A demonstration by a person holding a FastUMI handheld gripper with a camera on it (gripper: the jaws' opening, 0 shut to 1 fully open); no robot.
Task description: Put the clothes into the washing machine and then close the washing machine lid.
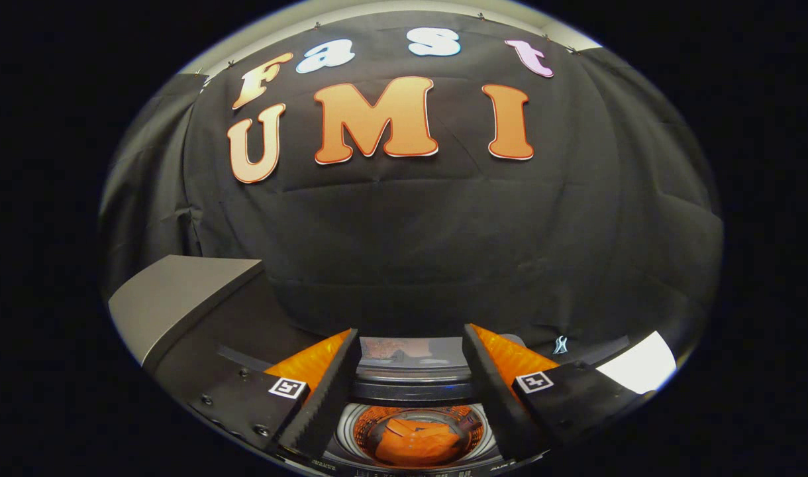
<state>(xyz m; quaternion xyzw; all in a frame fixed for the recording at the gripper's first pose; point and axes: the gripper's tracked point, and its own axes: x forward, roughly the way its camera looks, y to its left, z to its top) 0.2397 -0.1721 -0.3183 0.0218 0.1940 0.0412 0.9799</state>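
Black booth wall behind; tool point(410, 344) fingers apart over washing machine point(414, 381), clothes point(417, 440) in drum.

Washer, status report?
Gripper open, empty, above washer. Orange clothes in drum. Lid up, not closed. Nothing in the way.
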